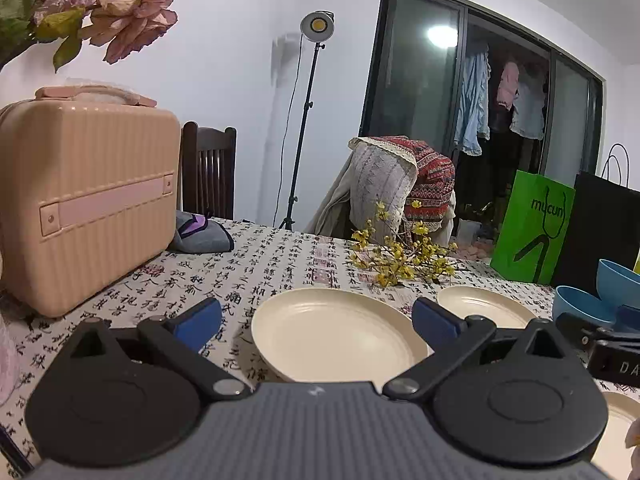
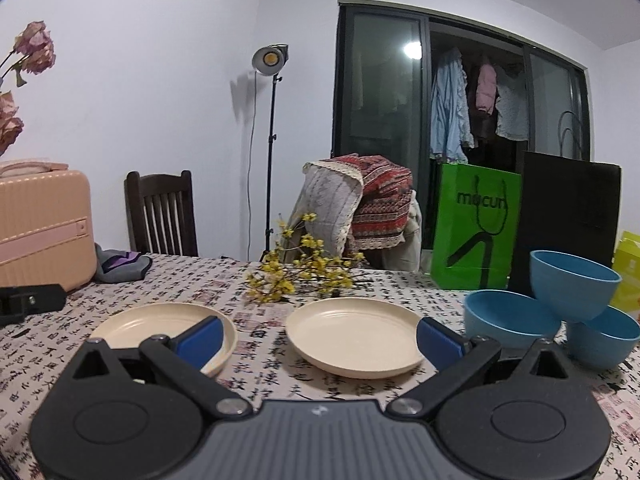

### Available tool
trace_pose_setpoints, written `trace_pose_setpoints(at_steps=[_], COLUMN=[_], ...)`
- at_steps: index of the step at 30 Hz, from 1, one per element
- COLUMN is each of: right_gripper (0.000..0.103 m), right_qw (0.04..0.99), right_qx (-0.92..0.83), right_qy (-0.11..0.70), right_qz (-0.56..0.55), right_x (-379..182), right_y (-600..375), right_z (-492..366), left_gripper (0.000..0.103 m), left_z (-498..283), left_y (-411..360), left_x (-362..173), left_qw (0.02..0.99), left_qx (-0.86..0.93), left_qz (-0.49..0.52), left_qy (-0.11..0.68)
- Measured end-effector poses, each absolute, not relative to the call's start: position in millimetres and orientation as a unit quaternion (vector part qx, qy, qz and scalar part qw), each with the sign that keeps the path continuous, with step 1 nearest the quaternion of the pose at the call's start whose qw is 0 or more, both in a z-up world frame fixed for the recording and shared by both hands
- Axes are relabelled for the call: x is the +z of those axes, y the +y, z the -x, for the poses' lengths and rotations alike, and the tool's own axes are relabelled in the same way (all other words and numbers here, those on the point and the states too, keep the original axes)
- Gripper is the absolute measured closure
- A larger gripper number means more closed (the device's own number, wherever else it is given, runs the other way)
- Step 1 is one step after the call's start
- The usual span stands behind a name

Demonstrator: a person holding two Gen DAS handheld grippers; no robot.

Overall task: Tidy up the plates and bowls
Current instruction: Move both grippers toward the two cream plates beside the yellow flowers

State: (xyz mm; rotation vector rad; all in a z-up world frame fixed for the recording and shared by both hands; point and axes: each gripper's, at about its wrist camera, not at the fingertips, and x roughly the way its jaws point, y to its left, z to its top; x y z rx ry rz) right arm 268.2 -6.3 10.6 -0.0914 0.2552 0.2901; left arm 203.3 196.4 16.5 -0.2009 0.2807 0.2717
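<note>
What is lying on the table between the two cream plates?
Nothing: in the right wrist view only bare printed tablecloth separates the left plate from the right plate. The yellow flowers lie farther back.

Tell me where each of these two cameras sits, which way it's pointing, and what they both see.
Left wrist: rides on the left gripper, low over the table, facing a cream plate with the pink case at its left; its own open blue-padded fingers show, plus part of the other gripper at the right edge.
Right wrist: rides on the right gripper, facing a second cream plate and the blue bowls at right; open fingers show.
Shared: both plates, yellow flowers, green bag, lamp stand, window.
</note>
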Motion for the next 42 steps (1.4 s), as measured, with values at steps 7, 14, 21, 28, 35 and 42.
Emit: trace_pose_setpoints(at_steps=[7, 14, 21, 28, 35, 42], right_gripper=[0.000, 0.000, 0.000, 0.000, 0.000, 0.000], right_qw=[0.977, 0.975, 0.974, 0.973, 0.972, 0.970], right_qx=[0.152, 0.148, 0.137, 0.124, 0.118, 0.125], right_qy=[0.143, 0.160, 0.180, 0.193, 0.200, 0.207], right_qz=[0.055, 0.044, 0.027, 0.023, 0.035, 0.025], right_x=[14.5, 14.0, 14.5, 10.6, 2.9, -5.6], right_y=[22.3, 41.0, 56.4, 76.7, 94.7, 112.9], right_z=[-278.1, -290.5, -310.1, -331.8, -346.5, -361.1], left_gripper=[0.000, 0.000, 0.000, 0.000, 0.000, 0.000], left_z=[-218.2, -240.7, -265.7, -288.0, -295.1, -293.5], left_y=[211.9, 226.0, 244.5, 264.7, 280.3, 291.1], left_x=[23.4, 24.3, 25.5, 20.3, -1.3, -13.4], left_qw=[0.973, 0.971, 0.966, 0.960, 0.955, 0.951], left_qx=[0.136, 0.142, 0.150, 0.168, 0.200, 0.210], left_qz=[0.112, 0.111, 0.125, 0.140, 0.137, 0.138], left_qy=[0.147, 0.157, 0.168, 0.175, 0.168, 0.178])
